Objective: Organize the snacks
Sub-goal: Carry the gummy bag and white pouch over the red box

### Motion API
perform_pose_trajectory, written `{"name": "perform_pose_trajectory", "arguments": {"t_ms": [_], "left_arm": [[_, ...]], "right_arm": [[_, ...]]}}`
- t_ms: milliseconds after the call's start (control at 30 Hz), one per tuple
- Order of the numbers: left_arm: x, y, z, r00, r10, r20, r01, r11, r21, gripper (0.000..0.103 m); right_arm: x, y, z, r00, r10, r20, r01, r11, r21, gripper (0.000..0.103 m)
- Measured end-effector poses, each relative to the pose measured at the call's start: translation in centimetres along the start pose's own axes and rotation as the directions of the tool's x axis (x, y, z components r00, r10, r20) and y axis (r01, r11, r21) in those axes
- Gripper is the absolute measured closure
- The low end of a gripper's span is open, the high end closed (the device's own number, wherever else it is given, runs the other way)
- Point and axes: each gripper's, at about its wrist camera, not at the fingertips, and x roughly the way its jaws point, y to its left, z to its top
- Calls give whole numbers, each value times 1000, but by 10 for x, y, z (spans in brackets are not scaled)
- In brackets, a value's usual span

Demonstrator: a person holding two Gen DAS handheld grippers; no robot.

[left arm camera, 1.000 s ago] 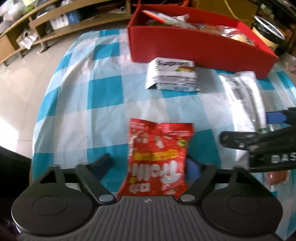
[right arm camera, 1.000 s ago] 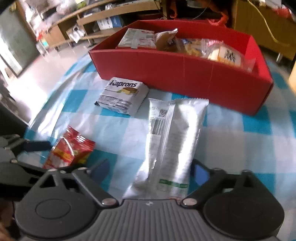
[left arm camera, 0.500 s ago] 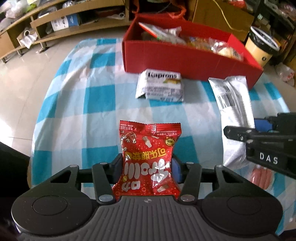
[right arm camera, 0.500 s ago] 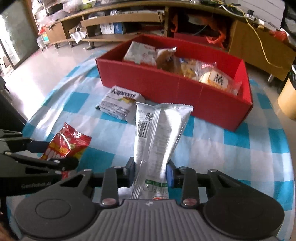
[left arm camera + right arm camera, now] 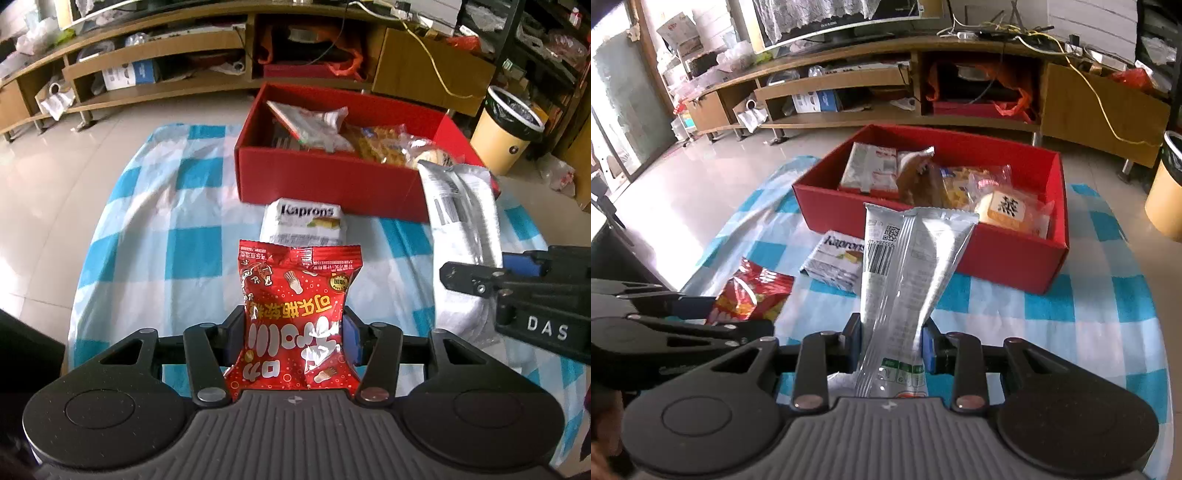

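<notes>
My left gripper (image 5: 293, 334) is shut on a red snack bag (image 5: 295, 314) and holds it up above the checked cloth. My right gripper (image 5: 891, 345) is shut on a long silver snack packet (image 5: 905, 280), also lifted; that packet shows at the right of the left wrist view (image 5: 461, 229). The red bag shows at the left of the right wrist view (image 5: 753, 295). A red box (image 5: 332, 177) (image 5: 1015, 251) with several snacks inside stands at the far side of the cloth. A white Kaprons pack (image 5: 303, 221) (image 5: 834, 258) lies on the cloth in front of it.
The blue and white checked cloth (image 5: 177, 236) covers a low table. A beige bin (image 5: 509, 133) stands on the floor at the far right. Wooden shelves (image 5: 849, 85) run along the back wall. Tiled floor lies to the left.
Both grippers closed on their packets, the left on the red bag and the right on the silver packet, and lifted them off the cloth. The red box now appears farther below.
</notes>
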Motion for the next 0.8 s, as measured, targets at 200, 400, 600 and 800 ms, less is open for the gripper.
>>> {"name": "perform_pose_trajectory", "arguments": {"t_ms": [200,400,600,800], "left_arm": [[-7,-6,15,999,4,47,-4,1000,14,44],[-7,-10,29,997,4,73,-5,1000,13,43],[-7,-14,42,995,-1,95,-1,1000,15,43],[-8,-18,54,993,-1,117,-1,1000,21,43]], "right_arm": [[-7,1,11,999,15,37,-15,1000,8,74],[-16,-8,22,998,6,68,-8,999,37,74],[-23,-18,32,995,-10,96,5,998,55,74],[-22,-21,36,994,-27,103,21,998,56,74]]}}
